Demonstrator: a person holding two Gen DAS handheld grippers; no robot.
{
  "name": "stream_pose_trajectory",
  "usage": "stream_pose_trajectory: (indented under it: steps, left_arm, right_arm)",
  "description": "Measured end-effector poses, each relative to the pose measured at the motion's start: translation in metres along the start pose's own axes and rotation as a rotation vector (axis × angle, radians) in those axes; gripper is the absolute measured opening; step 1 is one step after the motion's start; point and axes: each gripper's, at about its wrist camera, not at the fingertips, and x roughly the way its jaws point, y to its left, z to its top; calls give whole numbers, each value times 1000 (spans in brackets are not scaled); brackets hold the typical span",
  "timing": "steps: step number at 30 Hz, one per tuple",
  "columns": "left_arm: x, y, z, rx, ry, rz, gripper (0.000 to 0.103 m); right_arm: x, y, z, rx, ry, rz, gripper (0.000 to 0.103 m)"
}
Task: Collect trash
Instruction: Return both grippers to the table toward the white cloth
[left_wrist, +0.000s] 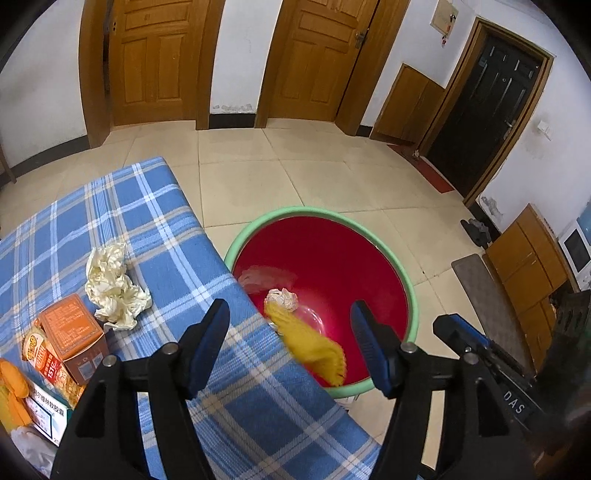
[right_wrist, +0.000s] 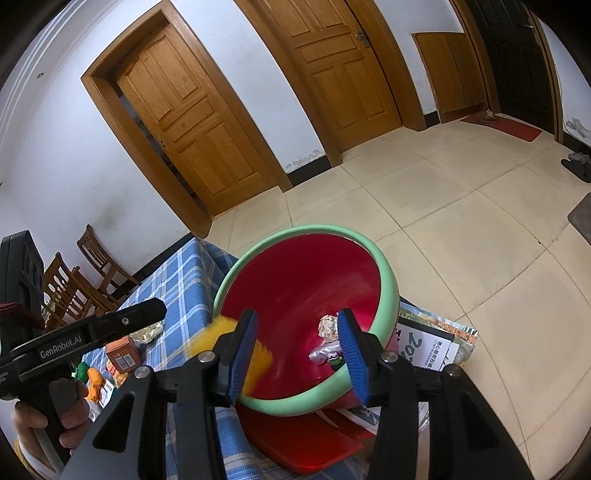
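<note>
Left gripper (left_wrist: 290, 345) wide open, yellow wrapper (left_wrist: 310, 345) dropping into red bin (left_wrist: 412, 295) ahead; right gripper (right_wrist: 297, 354) part open, empty; crumpled paper (left_wrist: 112, 284) and boxes (left_wrist: 70, 334) to left gripper's left remain.

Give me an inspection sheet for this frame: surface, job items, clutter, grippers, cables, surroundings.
Surface: table under blue plaid cloth.
Job's things: red bin with green rim beside the table edge; blurred yellow wrapper over its near rim, mid-air; crumpled paper ball inside; crumpled cream paper on the cloth.
Clutter: orange box and snack packets at the table's left; printed papers beside the bin.
Grippers: left gripper open, nothing between the fingers; right gripper open, over the bin's near rim.
Cables: nothing seen.
Surroundings: tiled floor, wooden doors, chairs.
</note>
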Motion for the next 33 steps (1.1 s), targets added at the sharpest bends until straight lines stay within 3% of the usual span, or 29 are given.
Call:
stream_pose_trajectory:
  steps: [8, 19, 24, 33]
  left_arm:
    - [-9, 6, -4, -26, -8, 9, 68]
    - [-42, 31, -19, -114, -33, 58, 68]
    - [-65, 54, -30, -174, -58, 83, 68]
    - [-104, 96, -60, -269, -102, 168, 68]
  right_arm:
    - [-2, 5, 0, -11, 4, 7, 51]
    - [-11, 29, -3, -56, 17, 37, 77]
    - [-14, 44, -9, -84, 27, 58, 84]
    - [-16, 65, -18, -124, 54, 96, 87]
